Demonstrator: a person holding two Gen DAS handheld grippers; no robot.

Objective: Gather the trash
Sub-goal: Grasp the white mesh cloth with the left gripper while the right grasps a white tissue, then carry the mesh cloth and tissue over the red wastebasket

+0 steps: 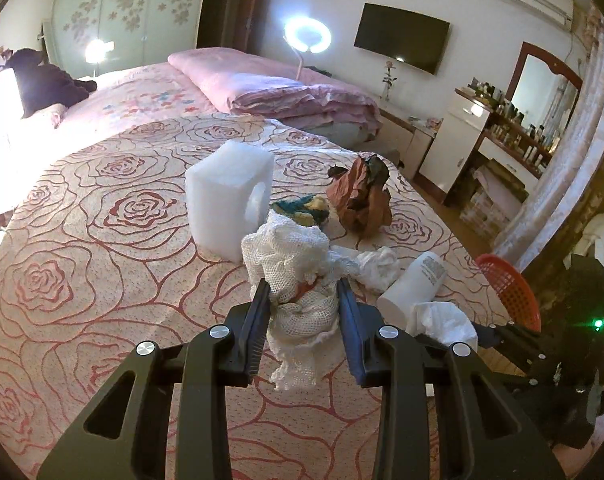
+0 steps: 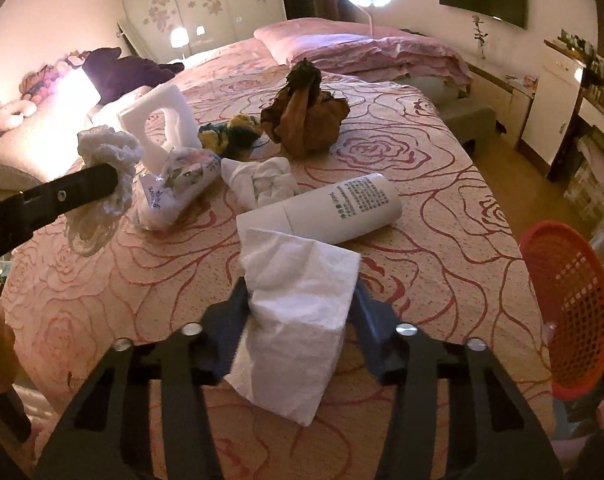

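Note:
My left gripper (image 1: 303, 286) is shut on a bundle of white foam netting (image 1: 290, 252), held just above the rose-patterned bedspread (image 1: 102, 240). My right gripper (image 2: 300, 286) is shut on a folded white tissue (image 2: 298, 308) that drapes over its fingers. Lying on the bed ahead are a white bottle (image 2: 321, 210), a crumpled white tissue (image 2: 266, 180), a printed plastic packet (image 2: 178, 188), a brown crumpled paper wad (image 2: 305, 116), a blue-and-yellow scrap (image 2: 234, 132) and a white foam block (image 2: 158, 128). An orange mesh basket (image 2: 569, 308) sits at the bed's right edge.
A folded pink quilt (image 1: 286, 88) and a dark garment (image 1: 42, 76) lie further up the bed. A ring lamp (image 1: 307, 34) shines behind it. A dresser with several bottles (image 1: 513, 128) stands on the right across a strip of floor.

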